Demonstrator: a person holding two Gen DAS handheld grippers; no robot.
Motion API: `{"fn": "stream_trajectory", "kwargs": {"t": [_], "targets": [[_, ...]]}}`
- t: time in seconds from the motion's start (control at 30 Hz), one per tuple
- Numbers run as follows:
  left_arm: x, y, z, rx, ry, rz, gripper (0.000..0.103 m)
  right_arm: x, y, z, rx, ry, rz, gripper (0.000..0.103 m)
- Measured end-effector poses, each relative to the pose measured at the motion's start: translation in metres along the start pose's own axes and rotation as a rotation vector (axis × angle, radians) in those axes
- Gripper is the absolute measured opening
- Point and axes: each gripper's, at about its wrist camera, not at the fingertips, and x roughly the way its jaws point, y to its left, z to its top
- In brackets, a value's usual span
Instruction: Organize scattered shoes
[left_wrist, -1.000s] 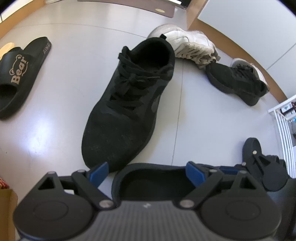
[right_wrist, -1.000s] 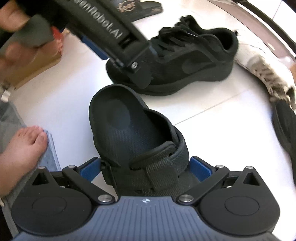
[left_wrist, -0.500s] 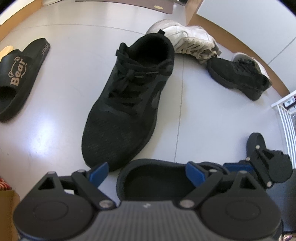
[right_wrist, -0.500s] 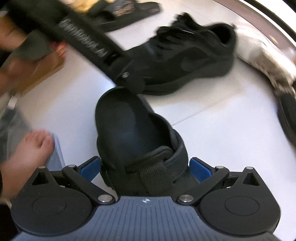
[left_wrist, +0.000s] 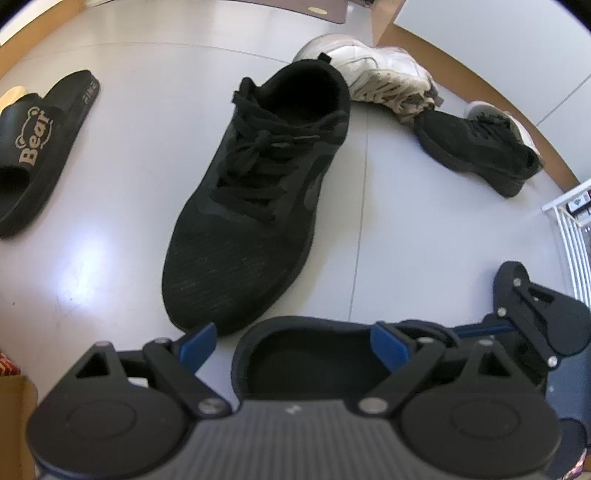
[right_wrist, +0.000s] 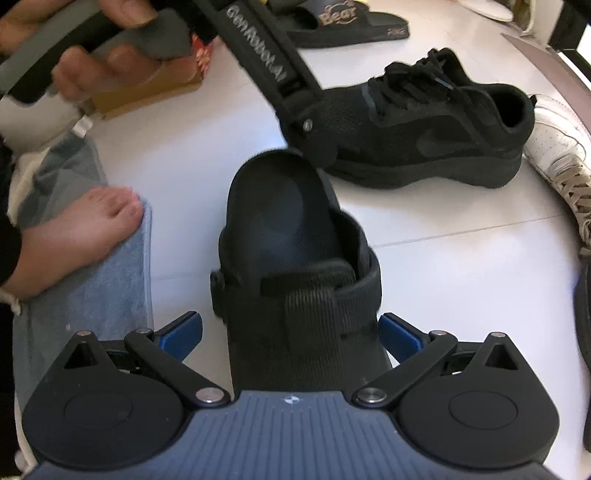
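A black strap sandal (right_wrist: 295, 236) lies on the white floor with its strap end towards my right gripper (right_wrist: 290, 332). The right jaws stand wide on either side of the strap end, and a small gap shows at the left pad. My left gripper (left_wrist: 291, 343) is open above the sandal's heel end (left_wrist: 306, 354), and one of its fingers (right_wrist: 291, 107) reaches down to the heel rim. Just beyond lies a black laced sneaker (left_wrist: 266, 192), also seen side-on (right_wrist: 424, 129).
A white sneaker (left_wrist: 380, 77) and a second black sneaker (left_wrist: 476, 147) lie at the wall. A black "Bear" slide (left_wrist: 33, 147) is far left. A bare foot (right_wrist: 81, 229) rests on a blue-grey towel (right_wrist: 92, 295) beside a cardboard box (right_wrist: 147, 88). A white rack (left_wrist: 576, 236) stands right.
My right gripper has rolled, so the sandal now lies straighter between its jaws. The left gripper has stayed over the heel end, still open.
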Motion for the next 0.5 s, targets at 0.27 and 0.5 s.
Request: {"fn": "stream_trajectory", "kwargs": {"t": [0.27, 0.5], "targets": [[-0.001, -0.002, -0.001, 0.001, -0.002, -0.016, 0.092, 0.021, 0.000, 0.005, 0.041, 0.056, -0.056, 0.101], [-0.001, 0.003, -0.002, -0.007, -0.004, -0.014, 0.092, 0.022, 0.004, 0.004, 0.251, 0.088, -0.091, 0.100]]}}
